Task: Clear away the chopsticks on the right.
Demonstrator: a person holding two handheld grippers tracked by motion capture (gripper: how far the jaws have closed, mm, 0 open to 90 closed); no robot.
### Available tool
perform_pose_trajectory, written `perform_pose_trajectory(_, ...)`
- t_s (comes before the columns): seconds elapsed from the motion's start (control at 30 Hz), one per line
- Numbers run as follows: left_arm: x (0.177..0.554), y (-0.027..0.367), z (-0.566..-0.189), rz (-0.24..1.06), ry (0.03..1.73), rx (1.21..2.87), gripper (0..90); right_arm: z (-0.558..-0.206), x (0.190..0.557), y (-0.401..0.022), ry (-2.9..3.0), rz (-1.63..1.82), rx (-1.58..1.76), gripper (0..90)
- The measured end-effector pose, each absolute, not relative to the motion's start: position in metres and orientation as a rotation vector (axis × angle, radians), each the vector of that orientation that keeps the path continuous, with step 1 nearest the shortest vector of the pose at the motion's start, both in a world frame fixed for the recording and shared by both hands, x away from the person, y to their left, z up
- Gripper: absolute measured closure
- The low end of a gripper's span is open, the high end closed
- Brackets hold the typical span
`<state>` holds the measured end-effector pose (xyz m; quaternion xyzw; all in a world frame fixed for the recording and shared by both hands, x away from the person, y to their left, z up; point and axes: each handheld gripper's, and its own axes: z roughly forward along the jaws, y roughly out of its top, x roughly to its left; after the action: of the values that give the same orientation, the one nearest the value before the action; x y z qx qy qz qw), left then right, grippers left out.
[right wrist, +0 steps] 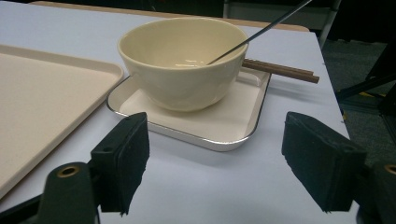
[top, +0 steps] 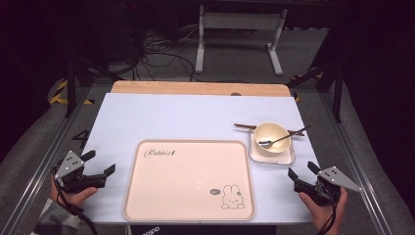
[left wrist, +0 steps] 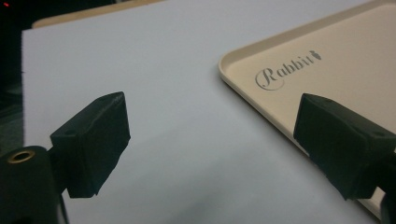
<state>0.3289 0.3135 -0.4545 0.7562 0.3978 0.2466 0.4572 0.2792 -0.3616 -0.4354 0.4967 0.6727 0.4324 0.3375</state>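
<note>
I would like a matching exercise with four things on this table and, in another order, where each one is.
Things:
1. bowl
2. spoon
3. chopsticks
4. tray

Places:
A. on the table behind the square plate
B. flat at the middle of the near edge
C. on the square plate
D. leaning inside the bowl

Pairs: 1-C, 2-D, 3-A, 4-B

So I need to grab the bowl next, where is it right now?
In the high view the bowl sits on a small square plate right of the tray, ahead of the right gripper.
</note>
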Motion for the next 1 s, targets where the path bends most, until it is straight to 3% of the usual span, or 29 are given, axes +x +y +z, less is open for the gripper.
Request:
perform_pose_trajectory(0.37,0.327,0.297,-0.455,0.602,0.906,1.919,15.6,-0.430,0.279,-0.362,1.745,1.121,1.260,28.5)
perform_pose_trajectory(0.77,0.323,0.290,-0.461,0.583,0.883,1.969,16.8,-0.419,0.288,-0.385,1.698,1.202,1.267,66.0)
perform_pose_trajectory(1.0,0.322,0.289,-0.462,0.578,0.885,1.970,16.8,-0.419,0.297,-0.395,1.708,1.199,1.282,75.1)
